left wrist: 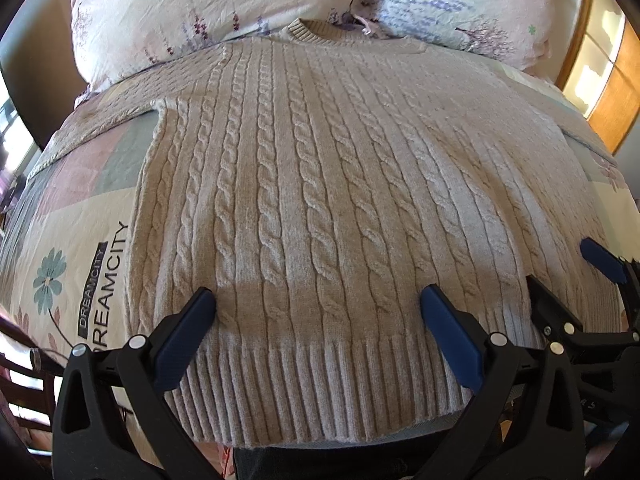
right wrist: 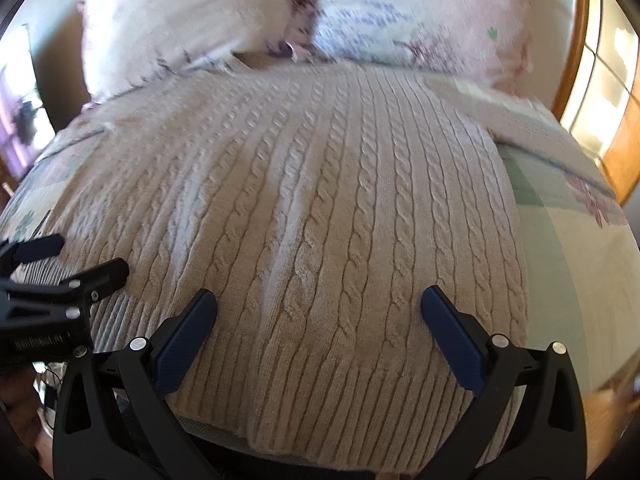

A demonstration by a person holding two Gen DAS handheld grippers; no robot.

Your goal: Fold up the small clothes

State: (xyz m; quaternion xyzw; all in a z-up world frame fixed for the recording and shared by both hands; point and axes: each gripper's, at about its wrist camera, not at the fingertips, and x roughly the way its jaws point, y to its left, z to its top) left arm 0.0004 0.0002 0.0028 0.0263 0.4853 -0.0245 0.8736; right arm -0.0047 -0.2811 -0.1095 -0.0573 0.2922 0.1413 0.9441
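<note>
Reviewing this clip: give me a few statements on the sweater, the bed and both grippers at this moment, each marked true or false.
1. The sweater lies spread flat on the bed, collar toward the pillows. True.
2. The left gripper is shut on the hem. False: its jaws stand wide apart above the ribbed hem, holding nothing.
3. The right gripper is open over the sweater's lower part. True.
4. The sweater is dark blue and smooth. False: it is beige cable knit.
5. The bedspread shows the printed word DREAMCITY beside the sweater. True.
6. The sweater is already folded in half. False: its whole body, from collar to hem, is still laid out.
</note>
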